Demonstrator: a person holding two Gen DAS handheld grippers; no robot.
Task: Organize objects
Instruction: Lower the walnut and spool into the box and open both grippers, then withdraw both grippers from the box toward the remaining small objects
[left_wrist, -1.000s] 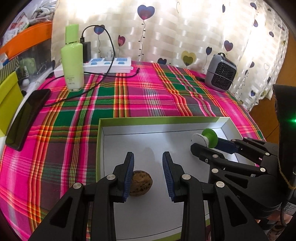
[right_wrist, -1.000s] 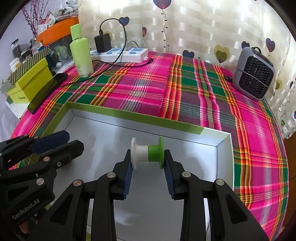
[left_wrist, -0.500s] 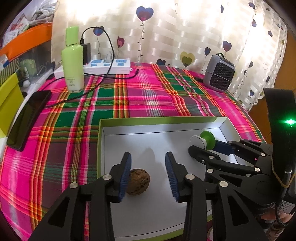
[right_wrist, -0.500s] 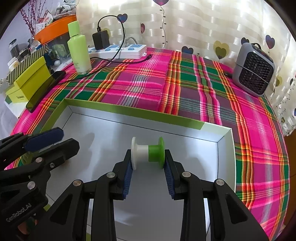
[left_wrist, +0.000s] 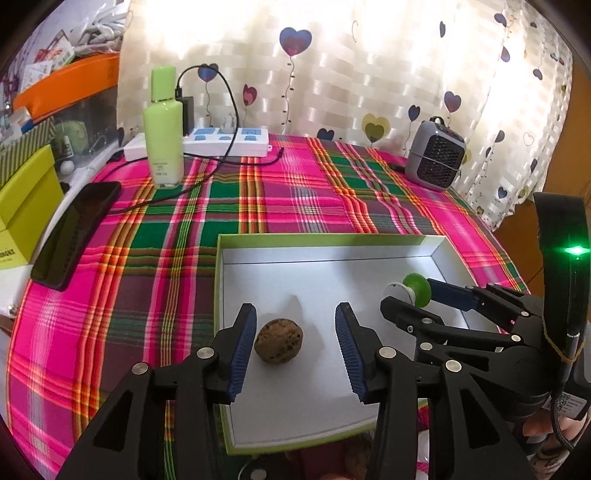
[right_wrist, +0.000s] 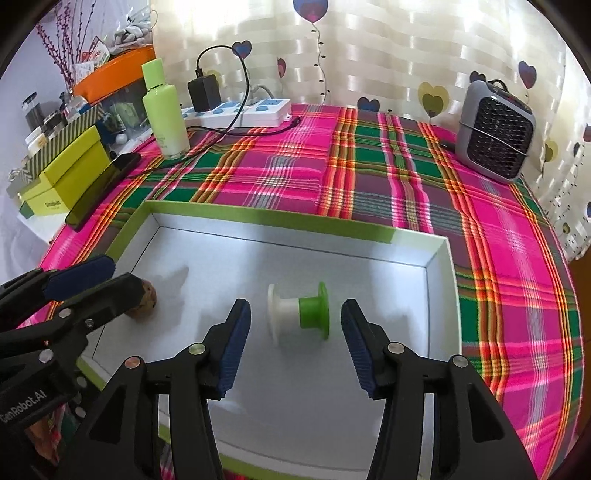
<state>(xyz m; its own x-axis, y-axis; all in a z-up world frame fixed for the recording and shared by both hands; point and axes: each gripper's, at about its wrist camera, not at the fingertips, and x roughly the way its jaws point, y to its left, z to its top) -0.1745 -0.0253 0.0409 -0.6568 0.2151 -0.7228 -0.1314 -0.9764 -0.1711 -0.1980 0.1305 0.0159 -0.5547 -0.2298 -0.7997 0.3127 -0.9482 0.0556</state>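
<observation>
Resting inside the shallow green-rimmed box (right_wrist: 266, 216), the white-and-green spool (right_wrist: 300, 313) lies on its side on the pale floor, nearer the box's right wall. The right gripper (right_wrist: 295, 332) hangs just in front of it with its blue pads spread wide, touching neither flange. The brown walnut (left_wrist: 279, 341) sits on the box floor near its left wall. The left gripper (left_wrist: 294, 349) is released too, one pad (left_wrist: 243, 343) just beside the nut, the other well clear. Beyond the box's far wall stand a green bottle (left_wrist: 164, 129) and a small grey heater (right_wrist: 493, 133).
</observation>
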